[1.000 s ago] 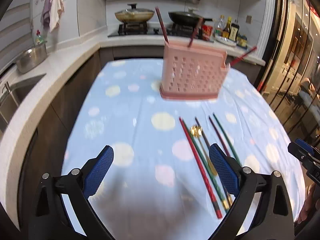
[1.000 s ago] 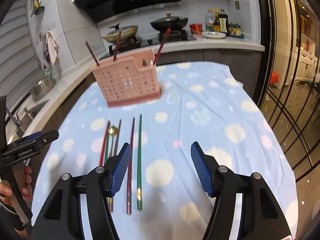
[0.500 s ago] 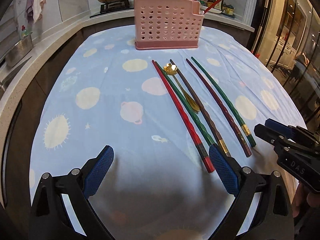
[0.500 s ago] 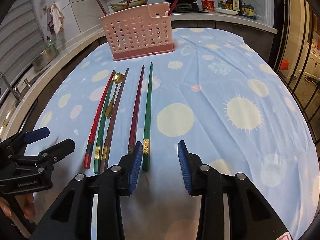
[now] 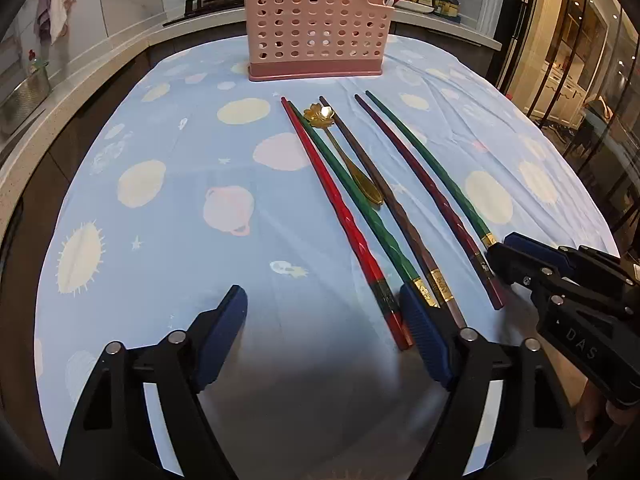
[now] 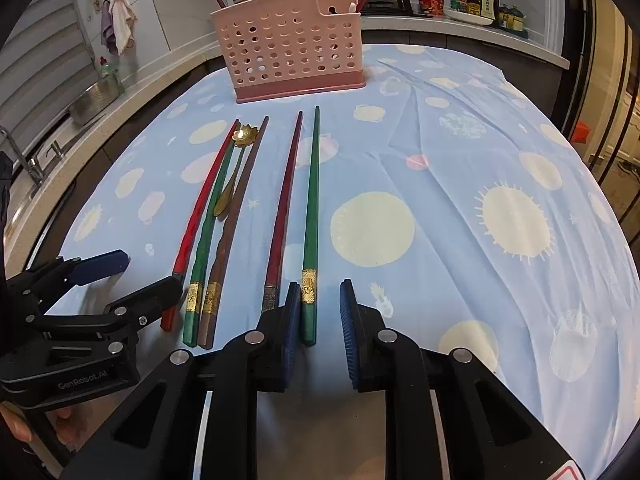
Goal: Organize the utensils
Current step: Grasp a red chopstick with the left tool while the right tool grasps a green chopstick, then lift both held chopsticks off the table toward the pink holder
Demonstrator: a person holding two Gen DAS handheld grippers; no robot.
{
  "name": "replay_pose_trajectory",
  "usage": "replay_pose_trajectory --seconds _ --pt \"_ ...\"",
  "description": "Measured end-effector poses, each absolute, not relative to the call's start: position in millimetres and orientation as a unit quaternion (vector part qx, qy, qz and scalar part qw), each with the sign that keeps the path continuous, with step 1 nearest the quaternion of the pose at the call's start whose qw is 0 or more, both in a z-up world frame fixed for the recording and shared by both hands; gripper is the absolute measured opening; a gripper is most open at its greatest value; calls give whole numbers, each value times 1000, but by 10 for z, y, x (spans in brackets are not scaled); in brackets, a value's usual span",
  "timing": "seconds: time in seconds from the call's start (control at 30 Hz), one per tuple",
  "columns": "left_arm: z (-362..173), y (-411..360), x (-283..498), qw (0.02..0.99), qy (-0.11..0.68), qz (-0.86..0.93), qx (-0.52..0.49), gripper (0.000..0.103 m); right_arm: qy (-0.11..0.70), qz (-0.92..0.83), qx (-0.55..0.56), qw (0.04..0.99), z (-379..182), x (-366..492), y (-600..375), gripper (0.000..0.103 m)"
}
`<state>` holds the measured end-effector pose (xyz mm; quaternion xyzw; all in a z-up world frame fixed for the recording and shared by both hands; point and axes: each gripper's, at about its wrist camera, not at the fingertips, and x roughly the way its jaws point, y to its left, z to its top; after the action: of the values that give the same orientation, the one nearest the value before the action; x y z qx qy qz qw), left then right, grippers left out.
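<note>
Right wrist view: right tongs [image 6: 320,312] closing around green chopstick [image 6: 311,216], lying lengthwise up-frame; left tongs [image 5: 322,320] closing, empty.

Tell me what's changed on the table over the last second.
Both grippers came down toward the near ends of the chopsticks. The right gripper is closing around the green chopstick, not yet pinching it. The left gripper is closing too, with nothing between its fingers. Chopsticks, spoon and pink holder haven't moved.
</note>
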<state>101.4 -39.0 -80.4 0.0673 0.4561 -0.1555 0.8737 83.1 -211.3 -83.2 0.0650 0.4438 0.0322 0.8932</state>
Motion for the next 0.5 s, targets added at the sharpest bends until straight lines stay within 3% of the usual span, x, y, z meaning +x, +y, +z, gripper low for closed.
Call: replay_pose_trajectory --seconds 0.17,0.23,0.3,0.4,0.5 --pt "-822 -466 1009 878 445 -155 85 67 441 29 68 894 -844 830 -2140 12" --pt "-803 -467 1003 878 443 -159 86 55 441 26 65 895 -842 824 -2137 8" --pt "-782 -442 1002 877 444 -167 82 36 441 27 70 895 -838 808 -2163 8" --pt "-762 -343 999 871 451 -183 62 15 441 24 74 894 -834 772 -2194 7" --pt "-758 -235 994 865 462 -195 36 10 441 22 79 894 -826 725 -2214 7"
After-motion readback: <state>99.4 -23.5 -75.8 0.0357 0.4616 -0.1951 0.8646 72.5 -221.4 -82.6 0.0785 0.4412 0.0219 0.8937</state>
